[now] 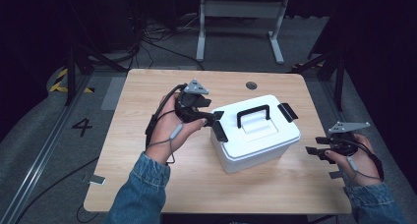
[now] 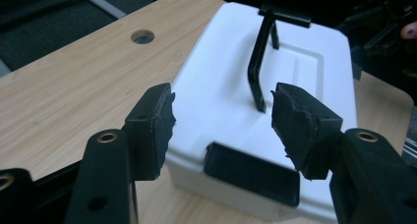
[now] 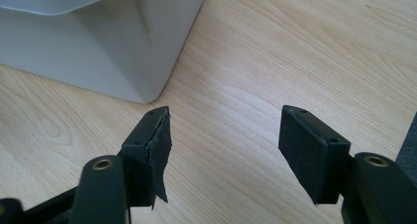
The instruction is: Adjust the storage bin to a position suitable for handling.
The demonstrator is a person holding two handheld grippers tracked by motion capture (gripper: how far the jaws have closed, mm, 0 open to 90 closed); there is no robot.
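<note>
White box (image 1: 255, 135) with a black handle (image 1: 253, 115) sits in the middle of the wooden desk (image 1: 147, 101).

At the middle left of the high view, the left hand-held gripper (image 1: 216, 117) hangs just over the box's left black clip (image 1: 219, 130), its jaws apart with nothing between them. At the right edge, the right hand-held gripper (image 1: 314, 148) is off to the side of the box, not touching it, jaws wide apart over bare wood. Another black clip (image 1: 287, 111) is on the box's far right end. A small round hole (image 1: 251, 85) is in the desk behind the box.
</note>
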